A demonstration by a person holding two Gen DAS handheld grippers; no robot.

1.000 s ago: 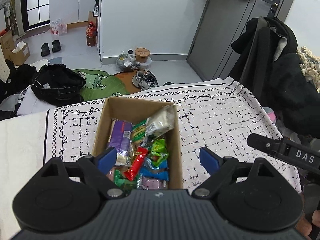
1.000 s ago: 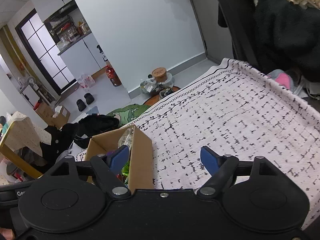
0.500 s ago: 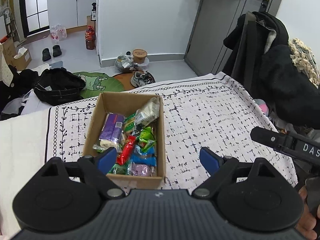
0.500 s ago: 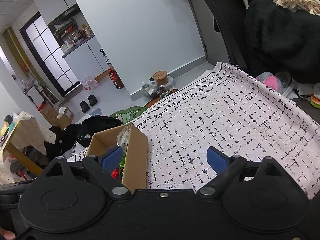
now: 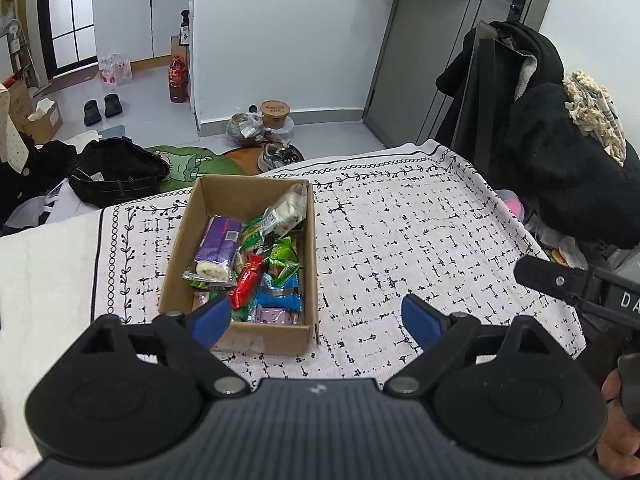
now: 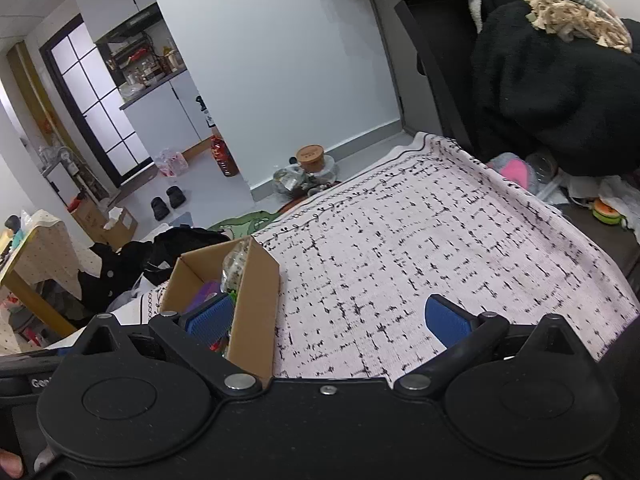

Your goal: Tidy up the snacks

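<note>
Cardboard box [image 5: 308, 236]: stands on the patterned tablecloth [image 5: 408, 240], holding wrapped snacks, among them a purple bar [image 5: 218, 246], a red packet [image 5: 247, 281], green packets [image 5: 283, 260], a blue packet [image 5: 278, 300] and a clear-wrapped white snack [image 5: 285, 213] leaning on the right wall. Left gripper [image 5: 316, 318]: spread wide, empty, above the box's near edge. Right gripper [image 6: 330, 318]: spread wide, empty, beside the box, over bare cloth.

An open brown cardboard box [image 5: 244, 322] sits upright on the patterned cloth of the worktop [image 5: 400, 240], toward its left side. Inside the box lie wrapped snacks: a purple bar [image 5: 218, 246] along the left wall, a red packet [image 5: 247, 281] in the middle, green packets [image 5: 284, 260] right of that, a blue packet [image 5: 278, 300] near the front wall, and a clear-wrapped white bar [image 5: 286, 212] leaning tilted on the right wall.
</note>
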